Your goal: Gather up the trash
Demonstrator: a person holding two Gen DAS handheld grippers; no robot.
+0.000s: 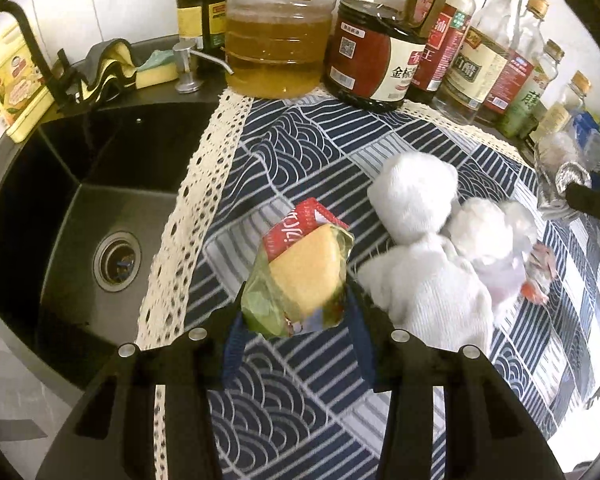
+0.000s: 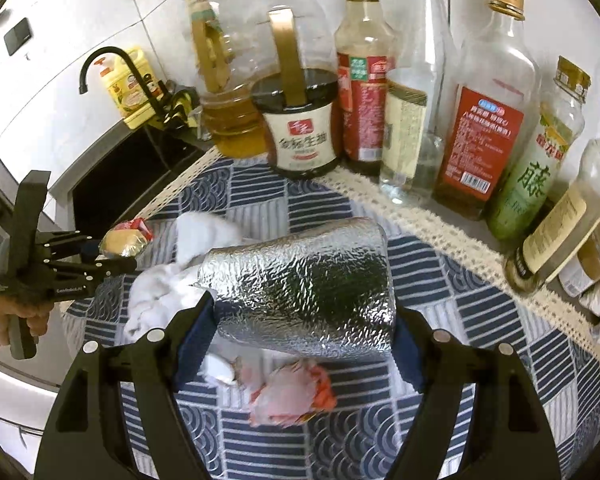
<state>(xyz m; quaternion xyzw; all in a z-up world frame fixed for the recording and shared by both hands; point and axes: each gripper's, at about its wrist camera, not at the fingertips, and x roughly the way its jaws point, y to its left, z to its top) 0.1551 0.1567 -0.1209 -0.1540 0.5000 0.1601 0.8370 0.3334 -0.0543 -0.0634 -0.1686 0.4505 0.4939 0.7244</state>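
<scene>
- Kitchen counter wears a blue patterned cloth, with bottles along the wall and a dark sink beside it.
- Left gripper squeezes a snack wrapper, lifted off the cloth to carry away.
- Right gripper hugs a silver foil roll the same way.
- White tissues and a pink wrapper wait on the cloth.
</scene>
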